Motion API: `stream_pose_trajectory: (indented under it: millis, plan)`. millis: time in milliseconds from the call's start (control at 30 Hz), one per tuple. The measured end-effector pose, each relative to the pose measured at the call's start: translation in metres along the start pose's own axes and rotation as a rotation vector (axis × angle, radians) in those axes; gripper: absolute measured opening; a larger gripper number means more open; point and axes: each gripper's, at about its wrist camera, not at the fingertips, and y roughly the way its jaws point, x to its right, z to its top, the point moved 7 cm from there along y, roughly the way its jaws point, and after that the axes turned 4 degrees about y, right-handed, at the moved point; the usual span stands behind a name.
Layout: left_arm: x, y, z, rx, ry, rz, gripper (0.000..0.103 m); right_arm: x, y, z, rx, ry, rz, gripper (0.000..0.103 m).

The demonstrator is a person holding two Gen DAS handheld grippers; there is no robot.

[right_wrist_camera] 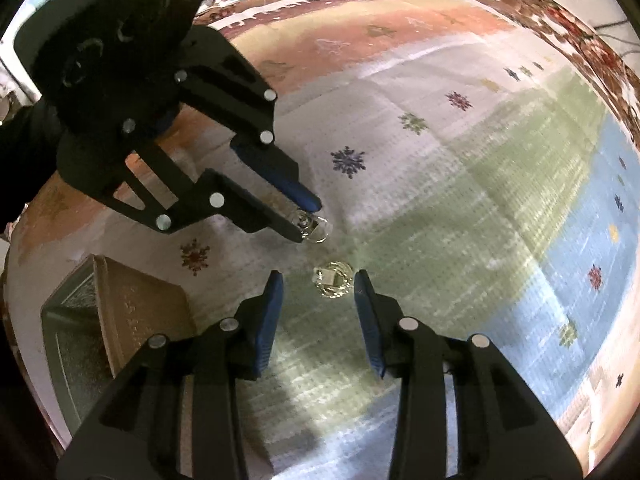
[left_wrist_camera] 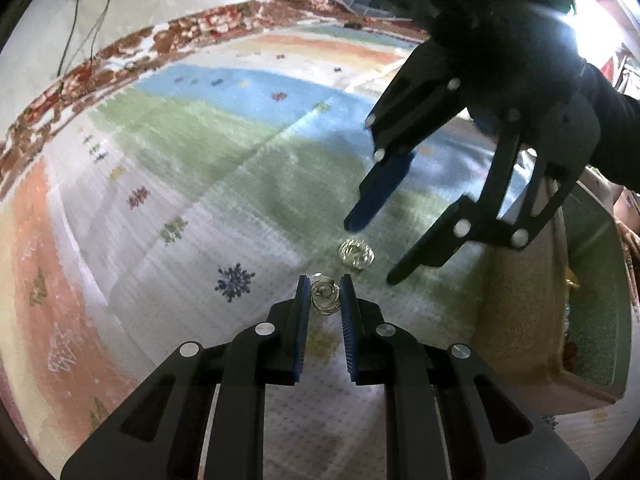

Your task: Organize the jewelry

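While the left gripper [left_wrist_camera: 325, 290] clamps one earring [left_wrist_camera: 325, 299], right gripper [right_wrist_camera: 319, 284] jaws stand parted around the second earring [right_wrist_camera: 333, 284]

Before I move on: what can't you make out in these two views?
- Box contents: left wrist view, mostly cut off by the picture edge and hidden by its wall; only blurred gold bits show.
- Held ring: left gripper's fingers cover its sides.
- Loose ring on the rug: too small and glary for detail; right gripper stands open around it.
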Motion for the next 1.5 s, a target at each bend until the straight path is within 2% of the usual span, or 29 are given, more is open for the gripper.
stream_pose_trajectory:
  millis: [100, 233, 300, 367, 533, 700, 933, 1133, 1500]
  plan:
    - [0.003, -0.007, 0.006, 0.019, 0.008, 0.0, 0.015, 0.004, 0.004, -0.002, -0.015, -0.005, -0.024, 0.04]
    - [0.002, -0.008, 0.005, 0.002, 0.016, 0.013, 0.015, 0.005, 0.006, -0.003, -0.009, -0.003, -0.013, 0.041]
    - [-0.002, -0.008, 0.004, -0.004, 0.005, 0.016, 0.015, 0.007, 0.01, 0.001, -0.004, 0.002, -0.012, 0.036]
    - [-0.004, -0.008, 0.003, -0.005, -0.005, 0.017, 0.015, 0.012, 0.009, 0.001, -0.001, 0.013, -0.039, 0.02]
    - [-0.003, -0.005, 0.001, -0.013, -0.01, 0.015, 0.015, 0.014, 0.007, 0.001, 0.004, 0.0, -0.07, 0.019]
    - [-0.001, -0.009, 0.003, -0.004, -0.033, 0.018, 0.015, 0.016, -0.003, -0.003, 0.025, 0.036, -0.061, 0.019]
    - [0.01, -0.014, 0.003, -0.027, -0.009, 0.026, 0.015, 0.012, -0.02, -0.003, 0.04, 0.045, -0.063, 0.019]
    - [0.017, -0.028, 0.012, -0.014, 0.002, 0.036, 0.015, 0.004, -0.038, -0.008, 0.059, 0.054, -0.07, 0.019]
    - [0.033, -0.047, 0.021, -0.009, 0.009, 0.07, 0.015, -0.008, -0.066, -0.013, 0.099, 0.081, -0.133, 0.019]
